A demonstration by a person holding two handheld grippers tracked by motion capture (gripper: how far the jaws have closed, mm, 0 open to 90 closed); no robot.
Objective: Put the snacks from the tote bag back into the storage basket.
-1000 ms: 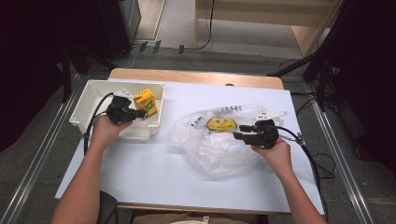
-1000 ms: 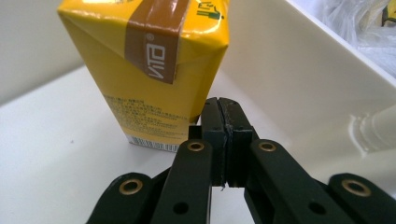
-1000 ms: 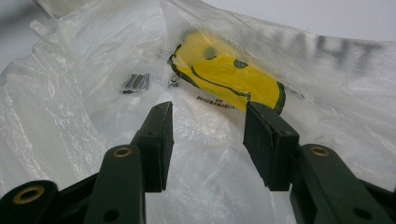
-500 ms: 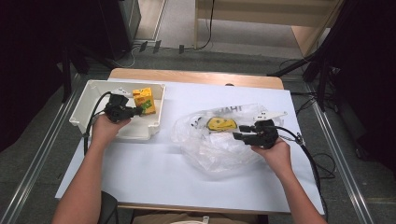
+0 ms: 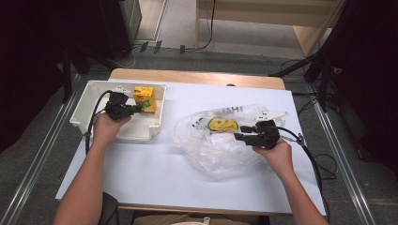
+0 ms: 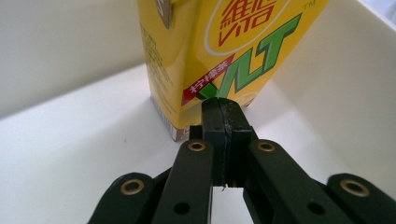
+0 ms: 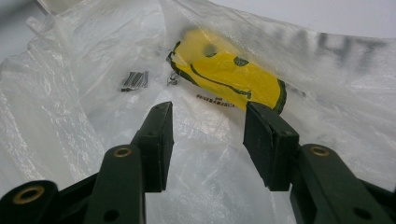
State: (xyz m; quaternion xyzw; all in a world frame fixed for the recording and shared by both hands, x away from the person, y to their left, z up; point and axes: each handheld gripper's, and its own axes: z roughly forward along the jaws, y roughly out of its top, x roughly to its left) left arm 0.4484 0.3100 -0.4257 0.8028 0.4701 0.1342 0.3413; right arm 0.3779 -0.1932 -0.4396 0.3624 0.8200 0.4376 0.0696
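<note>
A: At the bottom centre of the left gripper view, the jaws of the left gripper (image 6: 223, 109) are seen pressed flat together, with nothing pinched between them.

B: And what is met just beyond their tips?

A: A yellow drink carton (image 6: 219, 51) is seen directly behind them, standing upright; whether the tips touch it cannot be told. Green letters and a red label are printed on its face.

B: Where is the carton placed?

A: It is set inside a white bin (image 5: 89, 99), toward the bin's far right corner, in the upper left of the high view. The carton (image 5: 144, 99) and the left gripper (image 5: 139, 108) are both found within the bin's walls there, and the left hand (image 5: 109, 125) is laid over the bin's near part.

B: And the other pair?

A: In the lower half of the right gripper view, the jaws of the right gripper (image 7: 208, 140) are held spread apart, with nothing between them. A clear plastic bag (image 7: 60, 130) is spread beneath and ahead of them, and a yellow smiley face (image 7: 229, 77) is printed on it just past the tips.

B: Where is the bag laid?

A: Right of centre in the high view, the bag (image 5: 206, 150) is crumpled on the white table top (image 5: 141, 168), well apart from the bin. The right gripper (image 5: 240, 132) is held over the bag's right side by the right hand (image 5: 277, 152).
</note>
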